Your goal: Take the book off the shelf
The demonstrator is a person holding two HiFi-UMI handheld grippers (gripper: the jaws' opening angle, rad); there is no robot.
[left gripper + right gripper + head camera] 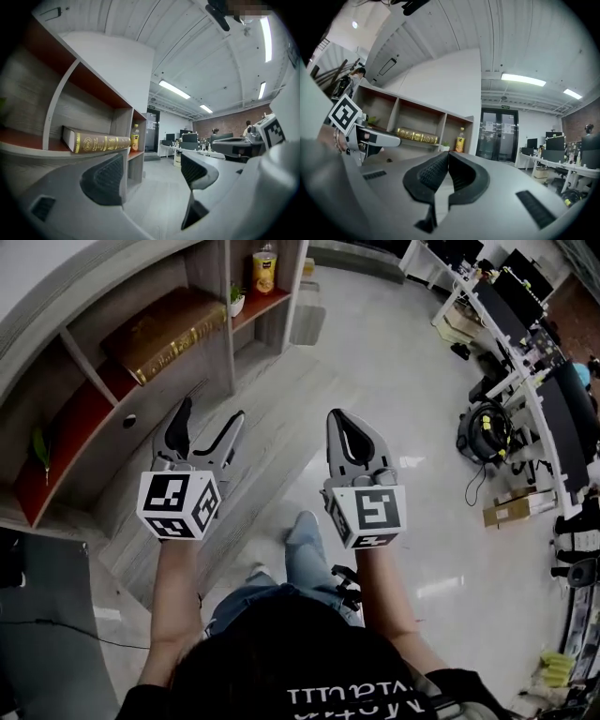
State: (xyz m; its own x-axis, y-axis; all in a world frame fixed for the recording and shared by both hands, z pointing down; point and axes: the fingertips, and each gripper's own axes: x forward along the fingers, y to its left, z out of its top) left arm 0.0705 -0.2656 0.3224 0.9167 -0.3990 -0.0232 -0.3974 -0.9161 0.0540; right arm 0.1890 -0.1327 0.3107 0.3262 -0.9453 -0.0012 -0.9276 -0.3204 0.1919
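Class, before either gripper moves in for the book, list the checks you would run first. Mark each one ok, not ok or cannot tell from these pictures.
1. Left gripper jaws apart with nothing between them: ok.
2. Right gripper jaws apart for a grasp: not ok, they are together.
3. Book lying flat on the shelf with nothing on top of it: ok.
4. Bottle out of the way: ok, it stands in another compartment.
5. Grippers at the book: not ok, both are short of the shelf.
6. Book light enough for one gripper: cannot tell.
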